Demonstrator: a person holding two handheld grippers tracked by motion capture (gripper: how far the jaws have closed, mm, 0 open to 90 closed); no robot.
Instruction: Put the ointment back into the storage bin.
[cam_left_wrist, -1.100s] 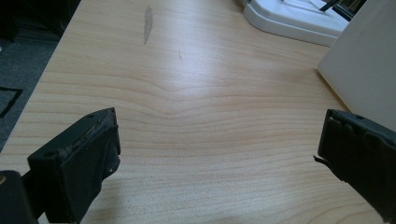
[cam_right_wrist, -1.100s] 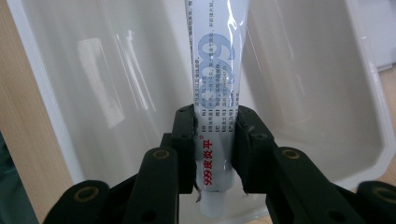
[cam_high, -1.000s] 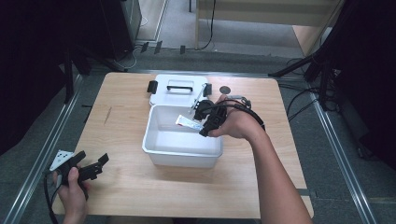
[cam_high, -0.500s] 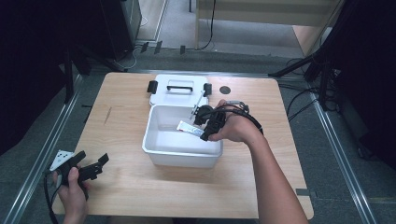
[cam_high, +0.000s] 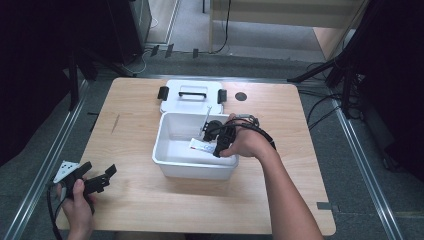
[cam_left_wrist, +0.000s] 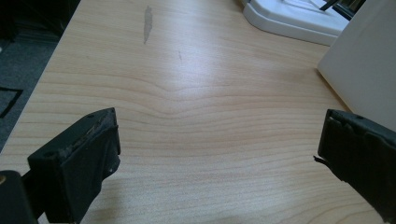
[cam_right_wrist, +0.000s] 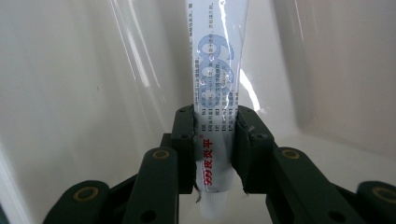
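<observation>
Even overhead light, dark surrounds, glare.

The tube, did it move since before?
Yes. The tube in the right claw went down into the bin, from above its rim.

White bin (cam_high: 170, 162) walls hem the tube (cam_right_wrist: 215, 70); wooden table (cam_high: 130, 135) lies open leftward.

The right gripper (cam_right_wrist: 217, 149) held a white tube (cam_right_wrist: 215, 84) clamped between its two black jaws. The tube pointed into a white bin (cam_right_wrist: 70, 93), near its far wall.
</observation>
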